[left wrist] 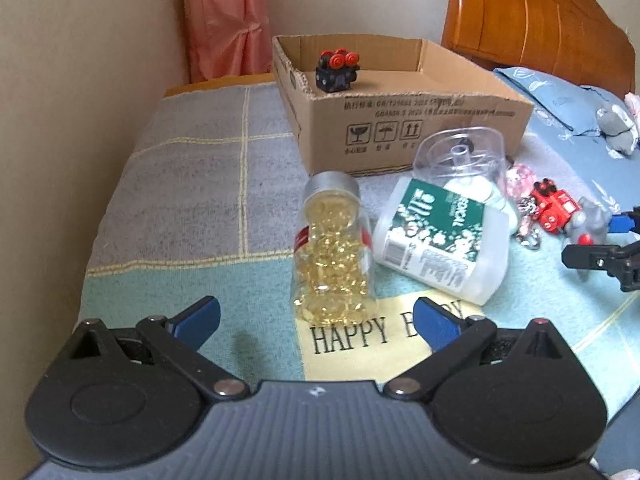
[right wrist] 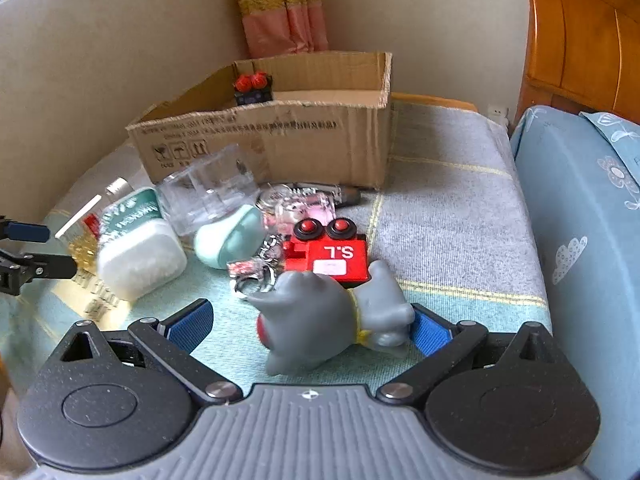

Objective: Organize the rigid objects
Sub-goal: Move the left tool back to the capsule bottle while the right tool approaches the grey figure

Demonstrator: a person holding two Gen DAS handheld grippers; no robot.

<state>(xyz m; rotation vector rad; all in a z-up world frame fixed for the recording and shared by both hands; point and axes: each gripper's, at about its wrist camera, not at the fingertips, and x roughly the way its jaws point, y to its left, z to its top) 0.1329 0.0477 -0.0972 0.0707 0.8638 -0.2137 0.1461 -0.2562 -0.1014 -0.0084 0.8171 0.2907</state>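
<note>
A cardboard box point(left wrist: 400, 128) stands on the bed and holds a black toy with red knobs point(left wrist: 337, 70); the box also shows in the right wrist view point(right wrist: 280, 140). My left gripper point(left wrist: 316, 322) is open just in front of a clear bottle of yellow capsules point(left wrist: 334, 256) lying on its side. Beside it lie a white jar with a green label point(left wrist: 436, 240) and a clear plastic container point(left wrist: 460, 156). My right gripper point(right wrist: 312, 326) is open around a grey rubber animal toy point(right wrist: 328, 316). Behind that lies a red toy marked "S.L" point(right wrist: 326, 256).
A keyring with a pink charm point(right wrist: 296, 208), a mint-green case point(right wrist: 232, 240) and a dark pen point(right wrist: 344, 192) lie among the clutter. A blue pillow point(right wrist: 580, 240) lies at the right, with a wooden headboard point(right wrist: 580, 32) behind it. A wall runs along the left.
</note>
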